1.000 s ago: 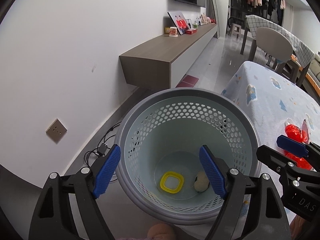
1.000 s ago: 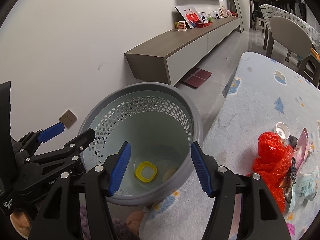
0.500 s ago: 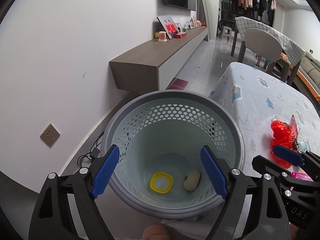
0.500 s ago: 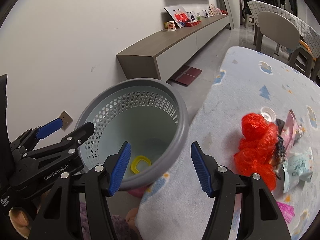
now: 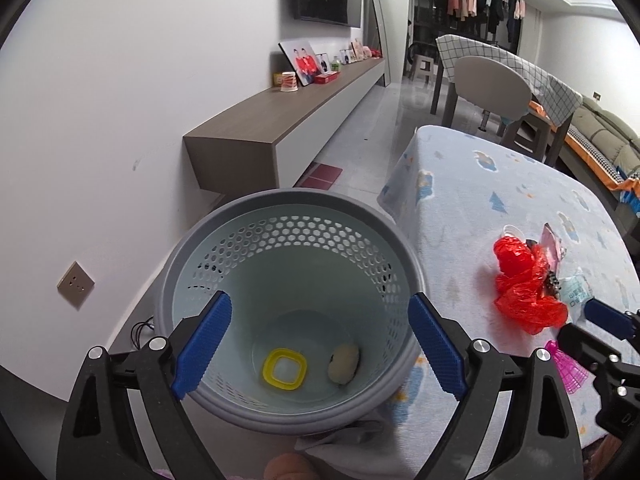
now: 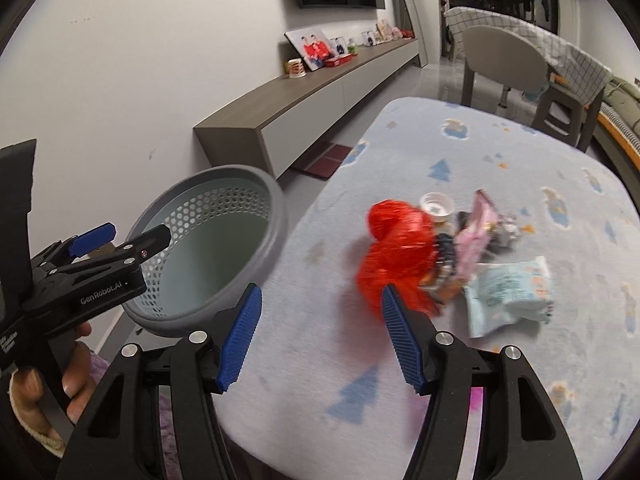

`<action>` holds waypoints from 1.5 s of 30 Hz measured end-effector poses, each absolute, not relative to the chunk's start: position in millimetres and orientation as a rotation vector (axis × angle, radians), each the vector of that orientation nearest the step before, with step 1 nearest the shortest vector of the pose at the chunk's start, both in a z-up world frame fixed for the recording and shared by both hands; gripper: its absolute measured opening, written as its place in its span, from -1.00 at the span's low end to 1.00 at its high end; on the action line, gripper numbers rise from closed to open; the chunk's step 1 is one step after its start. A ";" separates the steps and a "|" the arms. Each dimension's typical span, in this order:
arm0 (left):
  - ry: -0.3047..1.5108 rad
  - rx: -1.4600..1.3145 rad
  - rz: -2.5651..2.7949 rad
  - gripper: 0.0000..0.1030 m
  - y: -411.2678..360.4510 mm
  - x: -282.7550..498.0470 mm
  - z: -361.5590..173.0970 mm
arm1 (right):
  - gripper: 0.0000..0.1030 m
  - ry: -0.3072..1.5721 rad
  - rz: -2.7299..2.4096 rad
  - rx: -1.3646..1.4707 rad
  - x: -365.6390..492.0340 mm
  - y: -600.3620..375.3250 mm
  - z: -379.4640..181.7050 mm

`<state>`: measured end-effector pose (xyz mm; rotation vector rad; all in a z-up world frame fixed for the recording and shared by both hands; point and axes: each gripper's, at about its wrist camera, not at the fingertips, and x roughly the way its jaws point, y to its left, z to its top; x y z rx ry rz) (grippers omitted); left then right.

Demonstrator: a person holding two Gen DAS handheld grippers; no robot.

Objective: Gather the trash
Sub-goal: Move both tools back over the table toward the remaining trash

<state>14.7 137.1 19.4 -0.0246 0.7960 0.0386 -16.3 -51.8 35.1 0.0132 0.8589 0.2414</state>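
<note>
- A grey perforated bin (image 5: 288,280) stands at the left, just off the edge of the table (image 5: 480,200). At its bottom lie a yellow square ring (image 5: 284,369) and a pale round scrap (image 5: 343,363), so some trash is already collected.
- The left tool (image 5: 316,344) hangs over the bin's mouth. Its jaws are opening and stand wide, with nothing between them; the ring and scrap sit far below.
- The left hand (image 6: 52,380) grips that tool's handle beside the bin in the right wrist view.
- The right tool (image 6: 320,332) is over the table with its jaws about half apart and empty. It points at bare cloth between the bin and the trash.
- Just right of it the remaining trash lies in one tangle: a red plastic bag (image 6: 396,248), a white bottle cap (image 6: 436,206), a pink wrapper (image 6: 478,236) and a pale blue packet (image 6: 510,292), touching or overlapping.
- Risk, as I judge it: a grab at the loose red bag may catch only a fold, so it slips out on the way to the bin.
- The bag could also drag the cap or wrappers with it and scatter them off the table edge.
- The half-open gap may be too narrow for the bulky bag, pushing it away instead of closing around it.
</note>
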 end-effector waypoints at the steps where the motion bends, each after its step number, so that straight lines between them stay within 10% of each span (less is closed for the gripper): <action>1: 0.794 -0.028 0.028 0.71 135.0 14.2 20.7 | 0.16 0.852 0.225 0.004 -20.1 -57.4 36.7; 45: 0.825 0.113 -0.166 0.71 16.2 -19.2 -1.5 | 0.16 0.956 0.081 0.174 -69.3 -160.5 -21.1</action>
